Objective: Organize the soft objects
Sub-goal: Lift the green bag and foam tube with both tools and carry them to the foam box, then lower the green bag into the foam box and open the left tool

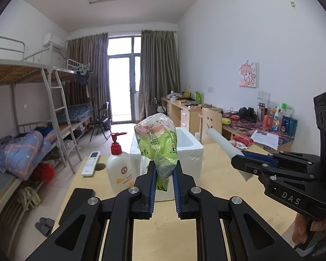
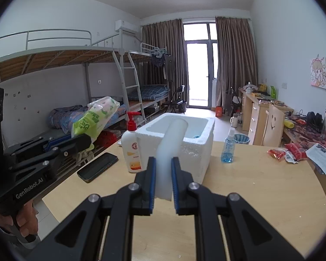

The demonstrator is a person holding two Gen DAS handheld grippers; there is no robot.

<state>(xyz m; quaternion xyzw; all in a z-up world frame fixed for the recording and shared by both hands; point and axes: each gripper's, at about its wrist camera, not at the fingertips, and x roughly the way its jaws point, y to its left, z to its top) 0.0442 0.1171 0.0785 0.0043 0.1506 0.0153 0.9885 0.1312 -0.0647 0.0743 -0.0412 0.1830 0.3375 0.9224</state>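
On the pale wooden bench (image 2: 260, 184), a white foam box (image 2: 184, 143) stands open-topped beside a white pump bottle with a red nozzle (image 2: 131, 145). Only the right wrist view shows the small blue spray bottle (image 2: 228, 148) just right of the box, the black phone (image 2: 97, 167) lying flat, and something blue at the box's bottom. Only the left wrist view shows the white remote control (image 1: 91, 163) left of the pump bottle.

The left hand-held gripper (image 1: 164, 174) is clamped tight on the crumpled neck of a green and pink plastic packet (image 1: 158, 139), holding it upright in the air in front of the box. The right hand-held gripper (image 2: 163, 174) is closed on the flattened end of a soft white tube (image 2: 171, 139), which slants up toward the box's rim.
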